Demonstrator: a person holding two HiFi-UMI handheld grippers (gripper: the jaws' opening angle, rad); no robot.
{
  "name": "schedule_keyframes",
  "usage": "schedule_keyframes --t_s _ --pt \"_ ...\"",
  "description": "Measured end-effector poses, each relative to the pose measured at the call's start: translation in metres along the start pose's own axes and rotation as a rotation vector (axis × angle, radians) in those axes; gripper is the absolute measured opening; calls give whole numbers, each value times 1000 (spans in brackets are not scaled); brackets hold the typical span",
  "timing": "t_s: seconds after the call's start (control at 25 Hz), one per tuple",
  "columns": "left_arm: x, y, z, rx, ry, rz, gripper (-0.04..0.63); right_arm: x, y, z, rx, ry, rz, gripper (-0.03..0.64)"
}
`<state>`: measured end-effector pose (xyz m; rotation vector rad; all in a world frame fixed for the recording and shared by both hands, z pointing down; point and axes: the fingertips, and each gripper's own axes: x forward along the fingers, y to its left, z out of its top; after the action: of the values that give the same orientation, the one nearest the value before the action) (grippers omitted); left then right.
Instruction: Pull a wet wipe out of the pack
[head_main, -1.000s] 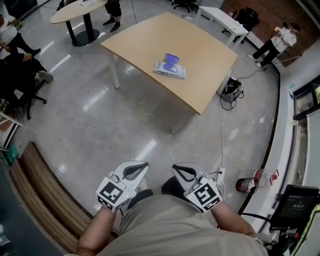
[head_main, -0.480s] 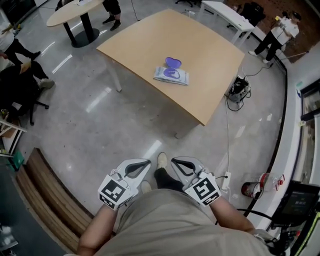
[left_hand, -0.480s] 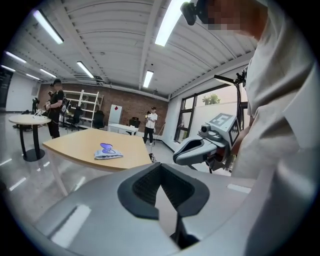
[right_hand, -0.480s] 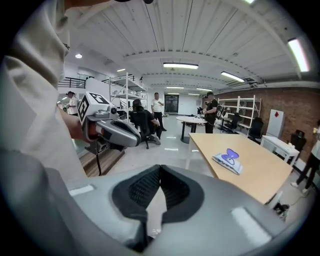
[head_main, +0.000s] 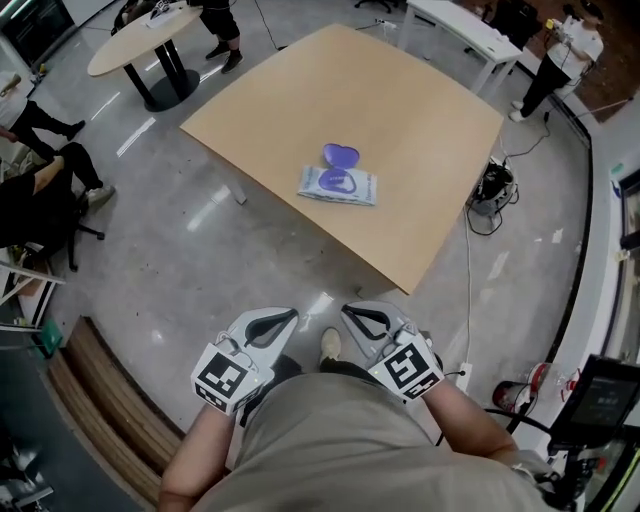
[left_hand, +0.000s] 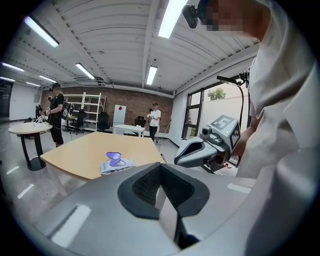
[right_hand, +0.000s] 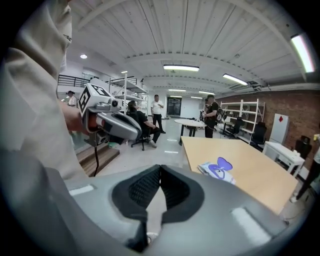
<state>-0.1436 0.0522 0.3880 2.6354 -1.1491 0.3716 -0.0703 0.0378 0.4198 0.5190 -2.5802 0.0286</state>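
A pack of wet wipes (head_main: 338, 186) lies on a light wooden table (head_main: 400, 110), its purple lid standing open. The same pack (left_hand: 116, 163) shows ahead in the left gripper view, and the pack (right_hand: 217, 171) sits right of centre in the right gripper view. Both grippers hang low in front of the person's body, well short of the table, over the floor. My left gripper (head_main: 287, 319) is shut with nothing between its jaws. My right gripper (head_main: 350, 313) is shut and empty too. Neither touches the pack.
Glossy grey floor lies between me and the table. A round table (head_main: 140, 30) and several people stand at the far left, a white bench (head_main: 460, 25) at the back. Cables and a power unit (head_main: 492, 185) lie right of the table. A wooden platform edge (head_main: 90, 385) runs at lower left.
Both grippers, held the same way before the body, have come closer to the table. The pack now sits lower and nearer in the head view.
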Motion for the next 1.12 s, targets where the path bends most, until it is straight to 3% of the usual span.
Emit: schedule_keyframes --t_s 0.36,0.72,0.92,1.12 --pt "48 76 15 -6 7 -47 6 47 -63 -10 69 79 -43 3" --pt "77 166 15 18 72 -198 6 114 -114 18 148 131 -173 3" --pt "92 197 -2 51 122 -273 6 146 -132 16 210 163 -256 3" --pt "122 226 -27 12 177 -265 6 165 -145 1 238 207 -247 5"
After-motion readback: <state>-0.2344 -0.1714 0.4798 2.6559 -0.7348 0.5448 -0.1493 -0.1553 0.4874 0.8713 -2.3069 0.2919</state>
